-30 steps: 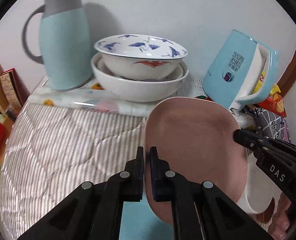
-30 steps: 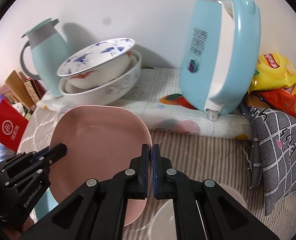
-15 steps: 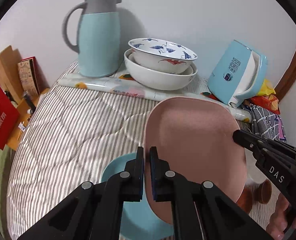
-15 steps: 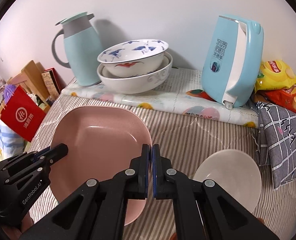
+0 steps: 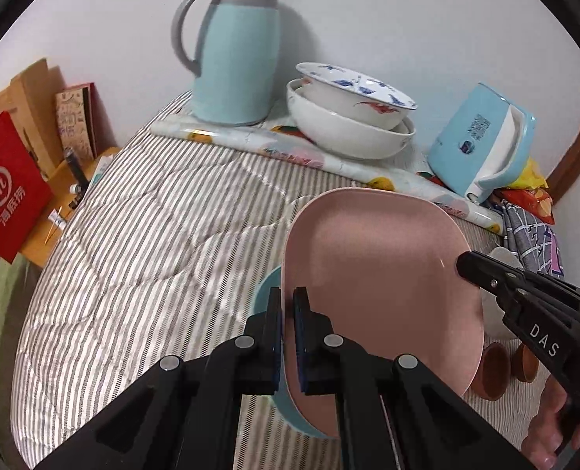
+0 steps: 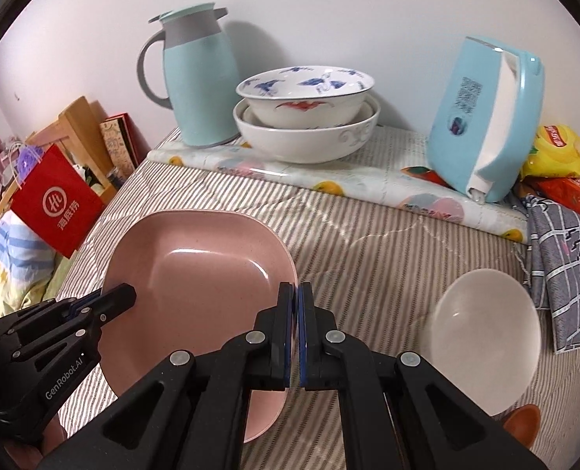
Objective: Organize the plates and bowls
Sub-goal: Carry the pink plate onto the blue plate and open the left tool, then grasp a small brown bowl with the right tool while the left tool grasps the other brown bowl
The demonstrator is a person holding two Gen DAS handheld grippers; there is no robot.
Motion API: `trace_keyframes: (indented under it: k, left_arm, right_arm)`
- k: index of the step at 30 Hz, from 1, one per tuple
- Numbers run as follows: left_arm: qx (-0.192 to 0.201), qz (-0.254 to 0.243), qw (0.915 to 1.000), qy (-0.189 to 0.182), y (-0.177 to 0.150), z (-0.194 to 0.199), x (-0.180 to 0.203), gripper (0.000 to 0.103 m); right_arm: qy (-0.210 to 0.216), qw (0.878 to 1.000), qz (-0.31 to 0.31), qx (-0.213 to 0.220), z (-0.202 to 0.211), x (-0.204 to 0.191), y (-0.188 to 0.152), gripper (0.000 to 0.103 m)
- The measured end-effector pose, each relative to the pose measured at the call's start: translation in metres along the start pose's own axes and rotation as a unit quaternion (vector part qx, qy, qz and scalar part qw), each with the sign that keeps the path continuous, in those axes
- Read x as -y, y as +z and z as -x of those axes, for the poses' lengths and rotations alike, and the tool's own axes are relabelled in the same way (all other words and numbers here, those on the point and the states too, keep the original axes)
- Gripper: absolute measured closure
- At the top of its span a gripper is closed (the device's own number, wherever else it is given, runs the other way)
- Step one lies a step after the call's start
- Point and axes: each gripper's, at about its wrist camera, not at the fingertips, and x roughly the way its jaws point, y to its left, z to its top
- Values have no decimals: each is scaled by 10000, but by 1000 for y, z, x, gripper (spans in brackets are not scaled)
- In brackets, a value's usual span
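A pink squarish plate [image 5: 372,274] [image 6: 196,278] is held in the air between both grippers. My left gripper [image 5: 287,297] is shut on its left rim. My right gripper [image 6: 298,293] is shut on its right rim. Under the plate a light blue plate [image 5: 264,297] lies on the striped cloth, mostly hidden. A white bowl [image 6: 485,333] sits to the right. Two stacked white bowls [image 6: 305,117] [image 5: 348,117], the top one with blue and red painting, stand at the back.
A light blue jug [image 6: 196,78] stands back left, a blue kettle base [image 6: 485,117] back right on a fruit-print mat [image 6: 329,180]. Small brown cups [image 5: 493,372] sit near the front right. Snack bags [image 6: 560,156], a checked cloth [image 6: 564,254] and a red bag [image 6: 55,203] lie at the edges.
Both grippers with the pink plate have pulled back and up from the stacked bowls. The blue plate, white bowl and brown cups have come into view.
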Motion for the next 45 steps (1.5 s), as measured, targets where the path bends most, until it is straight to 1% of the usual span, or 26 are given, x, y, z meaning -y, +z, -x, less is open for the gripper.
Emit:
trace_keyframes:
  k: [6, 17, 22, 29, 31, 33, 36, 40, 42, 43, 45]
  left_arm:
    - [-136, 132, 9998, 27, -7, -9, -11, 97]
    - [-438, 185, 9989, -28, -23, -28, -6, 97]
    - [-483, 182, 9987, -21, -23, -30, -6, 97]
    - [-448, 113, 9989, -12, -23, -26, -5, 96]
    - [-447, 133, 9988, -116, -24, -24, -5, 91]
    - [-444, 151, 9987, -199, -25, -21, -3, 84]
    - [-411, 119, 9989, -185, -27, -17, 0, 80]
    - [-389, 74, 9990, -188, -27, -12, 4, 73]
    - [-316, 40, 9995, -43, -27, -7, 6, 56]
    - [-250, 13, 9997, 16, -27, -4, 8, 53]
    - [-177, -21, 9998, -20, -27, 1, 9, 51]
  right_arm:
    - [17, 9998, 129, -136, -17, -11, -1, 100]
    - [-40, 9990, 207, -395, -37, -4, -8, 100]
    - [-23, 9988, 233, -432, -43, -2, -9, 100]
    - [32, 9985, 275, -465, -47, -2, -8, 99]
    - [66, 9986, 263, -463, -47, -1, -8, 99]
    - [71, 9984, 301, -468, -49, -2, -9, 98]
    - [90, 9981, 313, -516, -51, -4, -10, 97]
    - [113, 9984, 293, -480, -47, -3, -12, 83]
    - [135, 9986, 272, -444, -43, -2, -13, 82]
    - [133, 9987, 260, -427, -40, -1, -13, 82]
    - [136, 9989, 232, -397, -36, 1, -14, 82]
